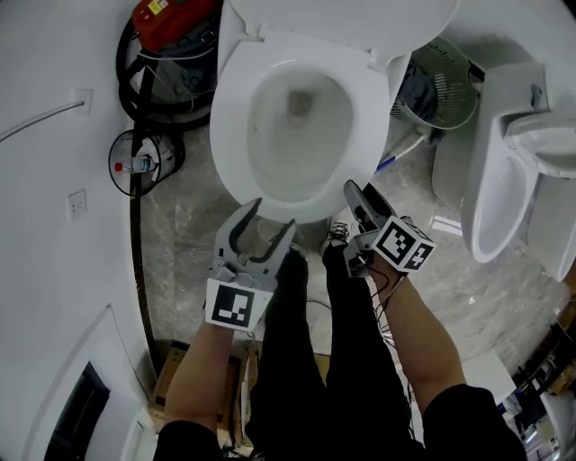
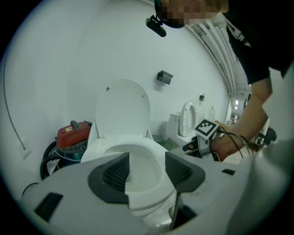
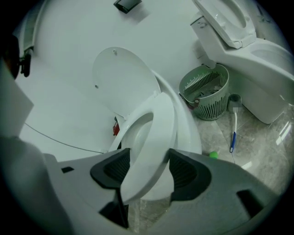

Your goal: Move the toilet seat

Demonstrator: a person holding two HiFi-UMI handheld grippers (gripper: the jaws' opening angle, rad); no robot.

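A white toilet stands ahead with its lid (image 1: 342,18) raised against the wall. My right gripper (image 1: 355,200) is at the front right of the toilet seat (image 1: 360,117). In the right gripper view the seat (image 3: 156,133) is tilted up off the bowl (image 3: 190,133), and its front edge sits between the dark pads (image 3: 186,172) of my right gripper (image 3: 149,170), which is shut on it. My left gripper (image 1: 270,218) is at the bowl's front rim with its jaws apart. Seen from my left gripper (image 2: 147,170), the rim (image 2: 138,151) shows between the pads and nothing is gripped.
A red vacuum cleaner (image 1: 166,22) and its hose lie left of the toilet, with a small wire bin (image 1: 139,164) nearer. A green basket (image 3: 204,92) and a blue-handled brush (image 3: 233,133) are on the floor to the right, before a second toilet (image 1: 513,171). The person's black-clad legs stand below the grippers.
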